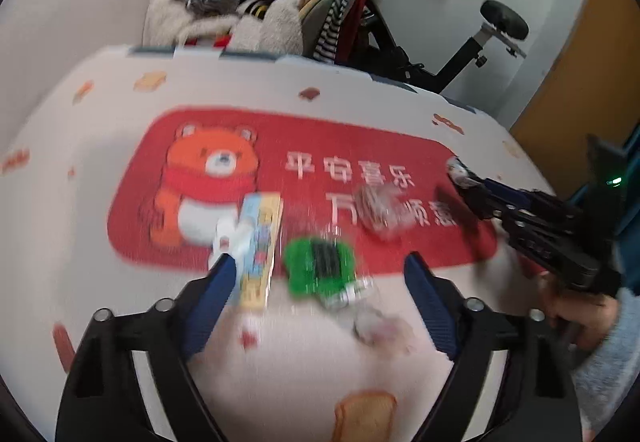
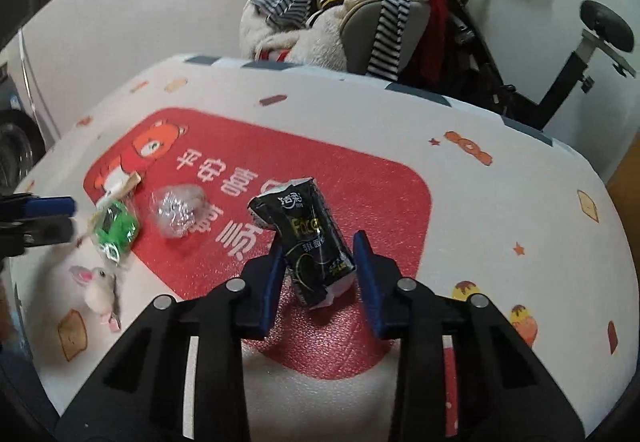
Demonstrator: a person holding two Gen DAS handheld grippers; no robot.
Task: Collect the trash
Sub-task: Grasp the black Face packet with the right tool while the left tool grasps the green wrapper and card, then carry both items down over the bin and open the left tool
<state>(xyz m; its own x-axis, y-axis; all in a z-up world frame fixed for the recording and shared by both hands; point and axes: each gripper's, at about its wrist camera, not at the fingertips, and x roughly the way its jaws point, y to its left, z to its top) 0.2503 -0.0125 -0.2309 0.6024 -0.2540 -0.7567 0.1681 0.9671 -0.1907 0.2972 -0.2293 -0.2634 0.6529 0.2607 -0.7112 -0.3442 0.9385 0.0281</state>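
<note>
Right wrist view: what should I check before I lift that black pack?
1. Black pack sits between the right claw fingers: ok.
2. Both pads pressing on it: cannot tell; one side looks barely off.
3. Left claw open: ok.
4. Green wrapper lined up between the left claw's fingers: ok.
5. Foil ball clear of both claws: ok.
</note>
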